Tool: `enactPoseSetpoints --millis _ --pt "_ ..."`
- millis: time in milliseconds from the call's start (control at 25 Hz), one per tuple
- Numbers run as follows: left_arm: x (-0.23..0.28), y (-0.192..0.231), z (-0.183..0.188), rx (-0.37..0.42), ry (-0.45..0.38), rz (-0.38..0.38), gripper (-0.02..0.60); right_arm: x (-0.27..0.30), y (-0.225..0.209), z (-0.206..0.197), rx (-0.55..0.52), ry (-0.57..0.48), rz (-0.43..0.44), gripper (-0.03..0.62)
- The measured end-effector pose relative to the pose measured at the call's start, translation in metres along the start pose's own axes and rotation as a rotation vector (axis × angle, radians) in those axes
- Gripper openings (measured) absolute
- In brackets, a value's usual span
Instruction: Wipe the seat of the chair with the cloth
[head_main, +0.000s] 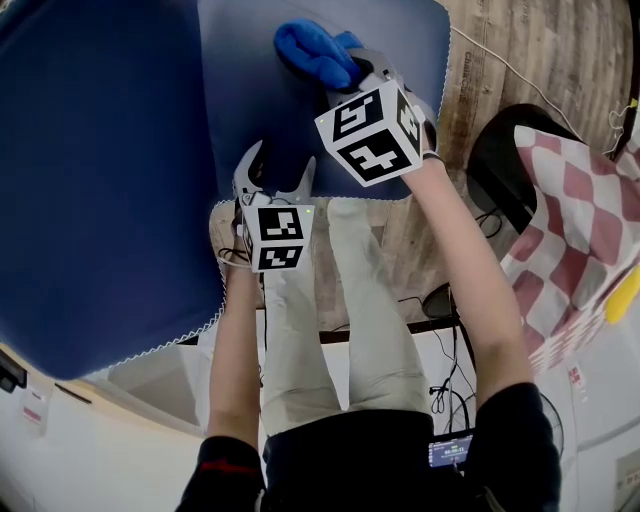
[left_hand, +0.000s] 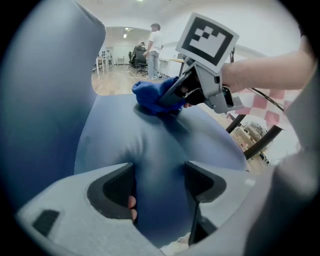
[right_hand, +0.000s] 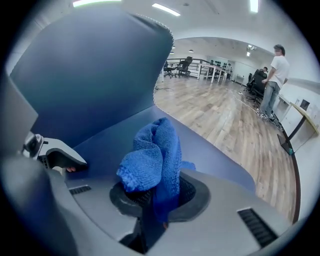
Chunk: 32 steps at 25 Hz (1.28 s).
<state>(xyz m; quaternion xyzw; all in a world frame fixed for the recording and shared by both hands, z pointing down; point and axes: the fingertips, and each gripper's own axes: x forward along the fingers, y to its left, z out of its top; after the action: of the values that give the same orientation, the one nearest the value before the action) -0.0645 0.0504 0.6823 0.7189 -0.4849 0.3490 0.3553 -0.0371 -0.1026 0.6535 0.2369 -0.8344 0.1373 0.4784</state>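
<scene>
The blue chair seat (head_main: 240, 80) fills the top of the head view, with its darker backrest (head_main: 100, 180) at the left. A bright blue cloth (head_main: 315, 52) lies bunched on the far part of the seat, and my right gripper (head_main: 348, 78) is shut on it. The same cloth (right_hand: 152, 160) sticks up between the jaws in the right gripper view. My left gripper (head_main: 275, 175) pinches the seat's near edge, and the padding (left_hand: 150, 145) bulges between its jaws. In the left gripper view the right gripper (left_hand: 172, 100) presses the cloth (left_hand: 152, 96) onto the seat.
A red-and-white chequered fabric (head_main: 570, 220) and a black chair base (head_main: 500, 150) stand at the right on the wooden floor. Cables (head_main: 445, 380) run by my legs. A person (right_hand: 272, 85) stands far off among desks and office chairs.
</scene>
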Motion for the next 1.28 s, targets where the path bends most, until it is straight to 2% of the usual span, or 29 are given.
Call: enactPoseSetpoints --millis 560,1280 --pt "-0.001 0.001 0.003 0.009 -0.007 -0.001 0.319 -0.031 -0.061 -0.049 0.16 0.017 -0.13 0.054" --pt "-0.001 0.003 0.003 0.006 -0.006 -0.001 0.319 -0.068 -0.101 -0.107 0.28 0.054 -0.253 0.054"
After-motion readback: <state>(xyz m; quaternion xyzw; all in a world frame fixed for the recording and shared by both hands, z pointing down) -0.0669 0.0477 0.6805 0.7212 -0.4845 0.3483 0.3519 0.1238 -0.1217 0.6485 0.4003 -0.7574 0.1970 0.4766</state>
